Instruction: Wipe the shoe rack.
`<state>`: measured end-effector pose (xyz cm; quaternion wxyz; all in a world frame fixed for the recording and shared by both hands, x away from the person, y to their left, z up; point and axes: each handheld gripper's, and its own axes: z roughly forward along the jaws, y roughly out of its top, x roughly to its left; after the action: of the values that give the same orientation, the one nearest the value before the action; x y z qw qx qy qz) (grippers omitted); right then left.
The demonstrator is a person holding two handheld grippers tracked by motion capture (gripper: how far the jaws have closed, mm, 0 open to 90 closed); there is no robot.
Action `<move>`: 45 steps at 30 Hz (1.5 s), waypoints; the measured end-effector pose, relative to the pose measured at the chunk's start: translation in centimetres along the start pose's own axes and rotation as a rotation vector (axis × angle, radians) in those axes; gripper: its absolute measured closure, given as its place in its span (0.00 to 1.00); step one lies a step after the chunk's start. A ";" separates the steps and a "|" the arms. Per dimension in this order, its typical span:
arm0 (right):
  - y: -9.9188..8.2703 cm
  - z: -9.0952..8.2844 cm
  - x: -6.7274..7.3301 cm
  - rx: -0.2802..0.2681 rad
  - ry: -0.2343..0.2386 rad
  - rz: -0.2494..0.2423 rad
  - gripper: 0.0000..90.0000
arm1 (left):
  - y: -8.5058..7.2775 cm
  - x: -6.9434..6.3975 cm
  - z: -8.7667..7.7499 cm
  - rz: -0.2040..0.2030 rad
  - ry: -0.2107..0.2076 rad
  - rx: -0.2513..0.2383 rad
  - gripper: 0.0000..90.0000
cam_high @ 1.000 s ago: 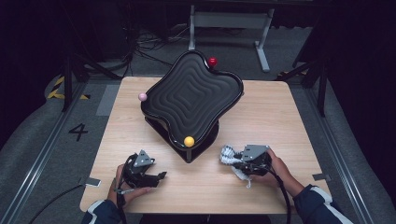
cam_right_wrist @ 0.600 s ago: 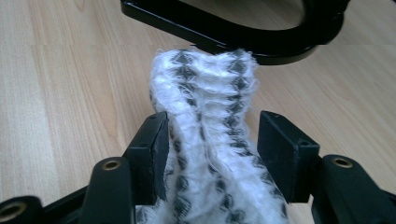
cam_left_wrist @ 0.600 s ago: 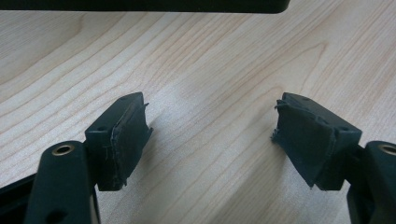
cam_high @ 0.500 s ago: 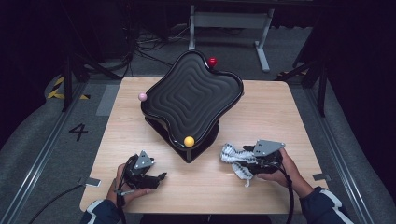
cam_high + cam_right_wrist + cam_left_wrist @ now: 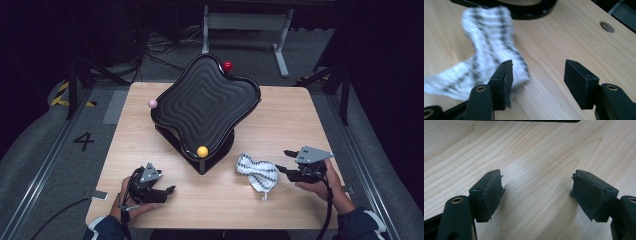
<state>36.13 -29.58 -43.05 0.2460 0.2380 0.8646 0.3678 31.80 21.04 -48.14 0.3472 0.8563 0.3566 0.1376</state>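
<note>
On the near right part of the wooden table [image 5: 300,115] lies a crumpled white cloth with dark stripes [image 5: 257,171], let go and lying loose. The right gripper [image 5: 286,161] sits just beside it, its jaws having just been opening, nothing between them. The left gripper [image 5: 170,191] rests near the front left edge, jaws apart over bare wood. The step looks like setting the cloth down; next would likely be regripping an edge to spread or fold it. Behind stands a black wavy tray [image 5: 205,102] on a stand with coloured balls, amid a dark room with floor cables
</note>
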 end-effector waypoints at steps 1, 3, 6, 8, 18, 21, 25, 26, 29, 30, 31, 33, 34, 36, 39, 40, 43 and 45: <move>-0.4 -0.1 -0.2 0.010 -0.013 0.009 0.45 | -0.1 0.1 -0.1 0.000 0.003 -0.002 0.27; -1.2 -0.1 -0.7 0.028 -0.038 0.012 0.45 | -0.2 0.2 -0.3 -0.002 0.004 0.003 0.27; -2.3 -0.2 -1.1 0.051 -0.053 0.036 0.45 | -0.5 0.3 -0.4 -0.006 0.006 -0.001 0.26; -3.0 -0.1 -1.4 0.070 -0.063 0.032 0.44 | -0.6 0.4 -0.6 -0.010 0.007 0.001 0.26; -6.7 0.3 -2.7 0.095 -0.035 0.171 0.41 | -1.0 0.8 -0.9 -0.014 0.010 -0.001 0.26; -7.5 0.2 -2.7 0.079 -0.017 0.202 0.39 | -1.0 0.9 -1.0 -0.015 0.015 0.000 0.26; -8.2 0.1 -2.9 0.051 -0.023 0.264 0.35 | -1.0 1.0 -1.0 -0.010 0.012 0.003 0.25; -8.2 0.1 -2.8 0.051 -0.032 0.267 0.33 | -1.0 1.1 -1.0 -0.006 0.010 0.005 0.25; -8.1 0.1 -2.6 0.053 -0.045 0.263 0.30 | -1.0 1.1 -1.0 -0.007 0.011 0.006 0.24; -7.9 0.3 -2.3 0.058 -0.010 0.277 0.29 | -1.0 1.1 -1.0 -0.008 0.014 0.006 0.24; -7.9 0.3 -2.3 0.058 -0.010 0.277 0.29 | -1.0 1.1 -1.0 -0.008 0.014 0.006 0.23; -7.7 0.5 -2.0 0.060 0.030 0.289 0.29 | -1.0 1.1 -1.0 -0.012 0.016 0.007 0.23; -7.7 0.5 -2.0 0.060 0.030 0.289 0.29 | -1.0 1.1 -1.0 -0.005 0.020 0.008 0.23; -7.7 0.6 -2.1 0.064 0.039 0.298 0.28 | -1.0 1.1 -1.0 -0.013 0.018 0.008 0.23; -7.7 0.6 -2.1 0.063 0.040 0.296 0.27 | -1.0 1.1 -1.0 -0.016 0.019 0.007 0.23; -7.7 0.6 -2.1 0.064 0.041 0.297 0.27 | -0.9 1.2 -1.0 -0.001 0.022 0.008 0.22; -7.6 0.6 -2.1 0.065 0.041 0.297 0.27 | -0.9 1.1 -0.9 -0.020 0.018 0.011 0.21; -7.6 0.6 -2.2 0.066 0.041 0.296 0.26 | -0.9 1.1 -0.9 -0.018 0.019 0.010 0.21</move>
<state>36.41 -35.23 -48.66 0.1634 0.3630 0.8366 0.3763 31.70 22.74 -48.14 0.3405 0.8536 0.3682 0.1407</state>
